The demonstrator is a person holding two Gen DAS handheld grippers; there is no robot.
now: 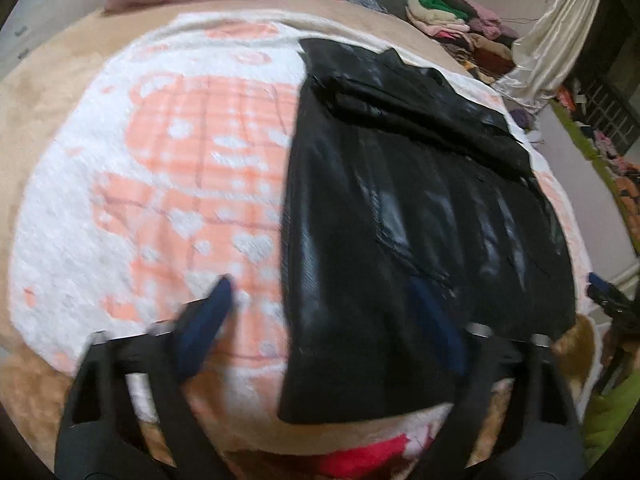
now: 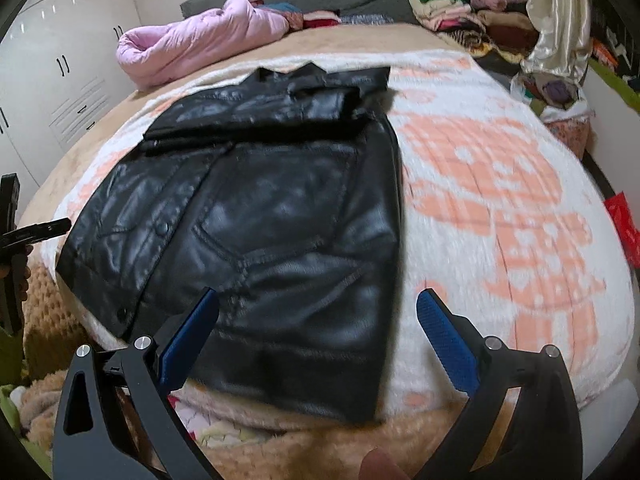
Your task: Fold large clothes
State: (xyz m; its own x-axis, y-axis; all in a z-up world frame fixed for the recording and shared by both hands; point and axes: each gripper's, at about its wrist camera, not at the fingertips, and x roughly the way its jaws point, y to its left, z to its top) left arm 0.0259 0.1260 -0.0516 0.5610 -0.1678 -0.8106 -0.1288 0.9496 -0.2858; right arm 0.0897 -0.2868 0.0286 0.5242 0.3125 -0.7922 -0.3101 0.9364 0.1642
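Black leather jacket lies flat on the pink-and-white blanket on the bed, sleeves folded in. Left gripper and right gripper hang over its near hem, both agape, gripping nothing. Each should likely pinch one hem corner squarely, then lift evenly toward the collar.

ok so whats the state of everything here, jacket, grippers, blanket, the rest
black leather jacket: flat on the blanket, sleeves folded in, snaps shut
left gripper: open over the jacket's near left corner, nothing gripped
right gripper: open over the jacket's near right corner, nothing gripped
white and peach blanket: spread flat on the bed
pink puffer coat: bunched up, unfolded
clothes pile: heaped at the far right
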